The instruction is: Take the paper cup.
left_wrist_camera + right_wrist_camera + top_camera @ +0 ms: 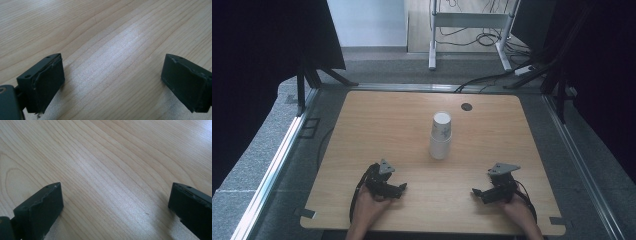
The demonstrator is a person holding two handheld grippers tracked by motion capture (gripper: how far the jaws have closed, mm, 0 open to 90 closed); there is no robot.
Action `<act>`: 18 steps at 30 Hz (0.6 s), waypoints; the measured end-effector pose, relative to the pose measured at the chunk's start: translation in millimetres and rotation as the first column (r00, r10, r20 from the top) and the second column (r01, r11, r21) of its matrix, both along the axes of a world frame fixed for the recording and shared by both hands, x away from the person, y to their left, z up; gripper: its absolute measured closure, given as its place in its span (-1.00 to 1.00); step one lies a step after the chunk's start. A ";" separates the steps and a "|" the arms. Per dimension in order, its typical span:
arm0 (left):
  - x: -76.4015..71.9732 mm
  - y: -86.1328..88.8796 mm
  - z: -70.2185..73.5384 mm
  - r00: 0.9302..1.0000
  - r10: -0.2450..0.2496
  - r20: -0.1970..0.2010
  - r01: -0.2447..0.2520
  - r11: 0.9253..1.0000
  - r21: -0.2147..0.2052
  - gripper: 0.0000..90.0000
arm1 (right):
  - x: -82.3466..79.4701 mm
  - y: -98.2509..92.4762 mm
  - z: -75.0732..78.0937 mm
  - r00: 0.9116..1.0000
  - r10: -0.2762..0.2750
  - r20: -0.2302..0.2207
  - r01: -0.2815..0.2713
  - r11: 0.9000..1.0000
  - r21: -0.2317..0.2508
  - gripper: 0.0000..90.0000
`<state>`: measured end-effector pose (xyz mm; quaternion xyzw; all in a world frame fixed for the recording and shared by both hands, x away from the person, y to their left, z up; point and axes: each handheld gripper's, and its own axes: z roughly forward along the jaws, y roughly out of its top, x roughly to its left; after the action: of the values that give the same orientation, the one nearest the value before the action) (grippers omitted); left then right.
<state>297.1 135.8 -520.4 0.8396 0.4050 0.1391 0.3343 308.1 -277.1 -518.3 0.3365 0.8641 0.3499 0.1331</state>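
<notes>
The wooden table (377, 125) carries a stack of white paper cups (440, 136) near its middle, toward the far side, with a small dark round cap (467, 106) set into the top behind it. The stack stands upright, rims down and closed bases up, so its long axis runs vertical; the top cup sits nested over the one below and bears a faint print.

Both grippers rest low near the table's near edge, well apart from the cups. The left gripper (398, 189) and the right gripper (478, 192) point inward toward each other, each with its fingers spread wide and nothing between them; both gripper views look along those fingers (45, 82) onto bare wood grain.

The likely step is a reach for the stack. To do it well, one gripper should turn toward the cups and come in level, fingers either side of the wall, closing gently so the thin paper does not crush, while the other steadies the lower cup if they are to be separated.
</notes>
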 end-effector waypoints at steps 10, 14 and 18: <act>0.0 0.0 0.0 1.000 0.000 0.000 0.000 1.000 0.000 -0.90 | 0.1 0.0 0.0 1.000 0.001 -0.001 -0.001 1.000 0.001 -1.00; 0.0 0.0 0.0 1.000 0.000 0.000 0.000 1.000 0.000 -0.90 | 0.1 0.0 0.1 1.000 0.000 0.000 0.000 1.000 0.000 -1.00; 0.1 0.0 0.0 1.000 0.000 0.000 0.000 1.000 0.000 -0.90 | -0.3 -0.2 0.2 1.000 -0.003 -0.003 0.003 1.000 0.001 -1.00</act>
<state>297.2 135.8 -520.4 0.8395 0.4052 0.1390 0.3342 307.7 -277.3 -518.1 0.3382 0.8636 0.3496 0.1324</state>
